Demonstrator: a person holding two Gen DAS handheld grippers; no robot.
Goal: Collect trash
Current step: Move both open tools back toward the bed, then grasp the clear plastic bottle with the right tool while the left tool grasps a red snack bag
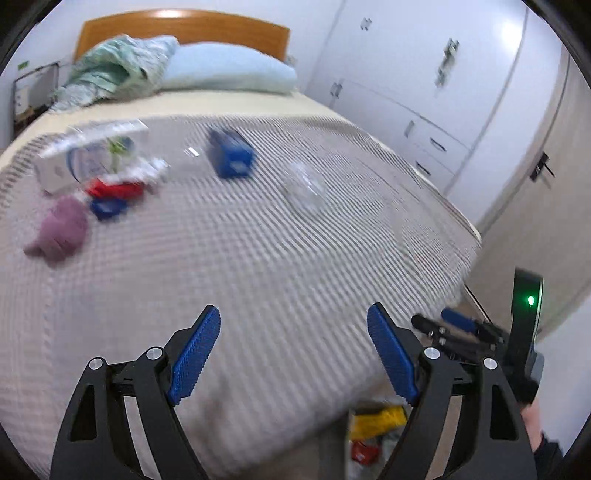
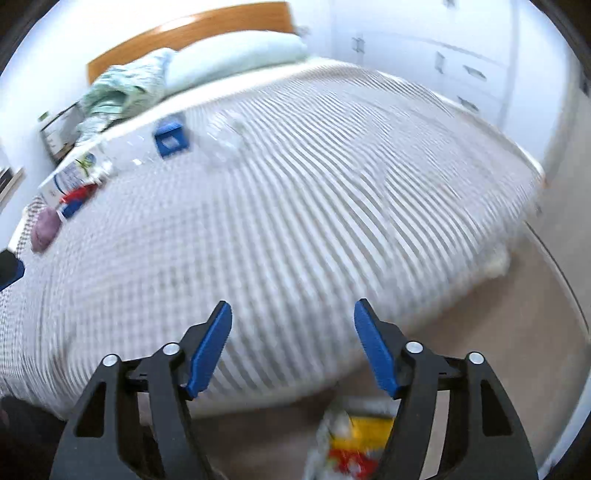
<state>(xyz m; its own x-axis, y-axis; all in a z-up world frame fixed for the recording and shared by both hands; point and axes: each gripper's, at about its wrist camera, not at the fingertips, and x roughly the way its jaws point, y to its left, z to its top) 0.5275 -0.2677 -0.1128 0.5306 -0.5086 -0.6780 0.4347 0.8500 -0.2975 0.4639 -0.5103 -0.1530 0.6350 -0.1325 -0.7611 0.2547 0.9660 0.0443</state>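
Trash lies scattered on the bed's striped cover point(image 1: 258, 258): a blue box point(image 1: 231, 155), a clear crumpled plastic piece point(image 1: 304, 186), a white carton point(image 1: 85, 155), red and blue wrappers point(image 1: 114, 195) and a purple crumpled item point(image 1: 59, 230). My left gripper point(image 1: 293, 350) hangs open above the near end of the bed, nothing between its blue pads. In the right wrist view my right gripper point(image 2: 293, 347) is also open and empty over the bed's near edge; the blue box point(image 2: 170, 138) and carton point(image 2: 70, 177) lie far off to the left. Yellow and red trash point(image 2: 354, 443) sits low on the floor.
A pillow point(image 1: 229, 68) and a bunched green blanket point(image 1: 118, 66) lie by the wooden headboard point(image 1: 184, 27). White wardrobe doors and drawers point(image 1: 424, 92) line the right wall. The other gripper point(image 1: 461, 328) shows at the left view's right edge. Beige floor point(image 2: 498, 332) runs along the bed.
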